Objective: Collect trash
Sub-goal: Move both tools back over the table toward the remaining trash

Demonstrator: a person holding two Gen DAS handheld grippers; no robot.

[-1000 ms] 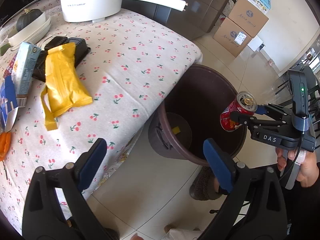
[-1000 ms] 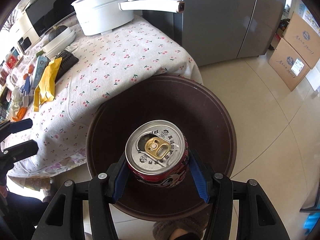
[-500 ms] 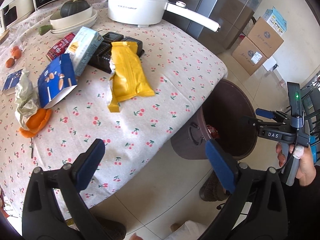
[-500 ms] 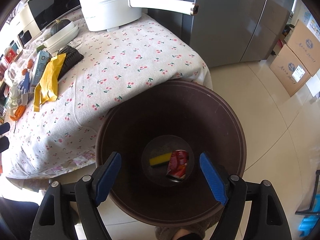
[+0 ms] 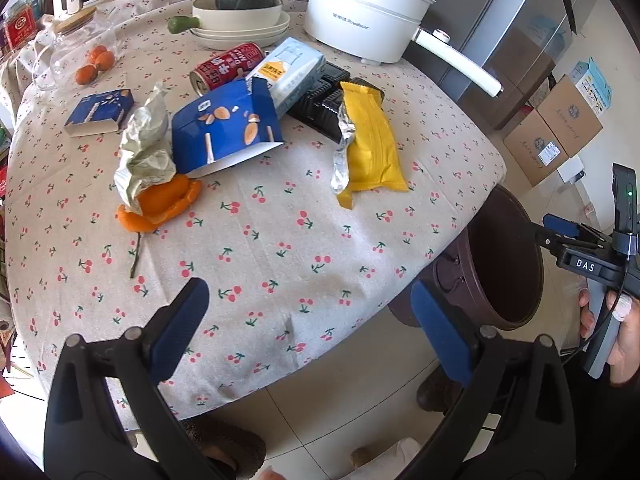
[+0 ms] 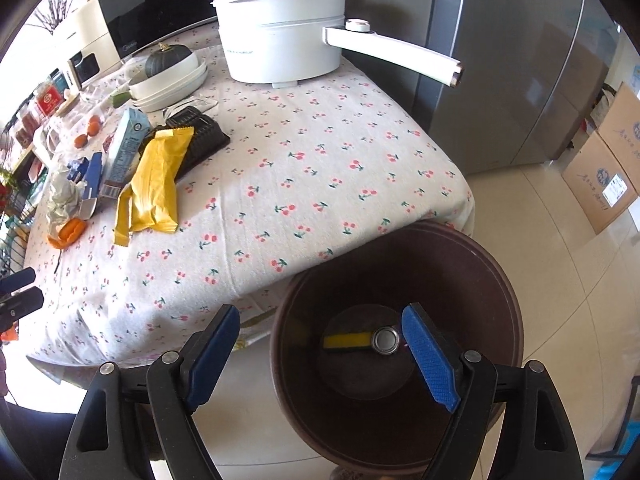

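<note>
Now can (image 6: 386,341) sits upright in brown bin (image 6: 496,280) w/ both grippers' jaws spread, empty.

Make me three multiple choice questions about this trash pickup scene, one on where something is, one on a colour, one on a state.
1. Where is the soda can with the silver end?
A. on the tablecloth
B. at the bottom of the brown bin
C. in the right gripper

2. What colour is the long snack wrapper nearest the bin?
A. yellow
B. green
C. white

3. How is the right gripper?
A. shut on a can
B. shut, empty
C. open, empty

Answers:
B, the soda can stands inside the brown bin.
A, the snack wrapper is yellow.
C, the right gripper has spread, empty fingers.
</note>
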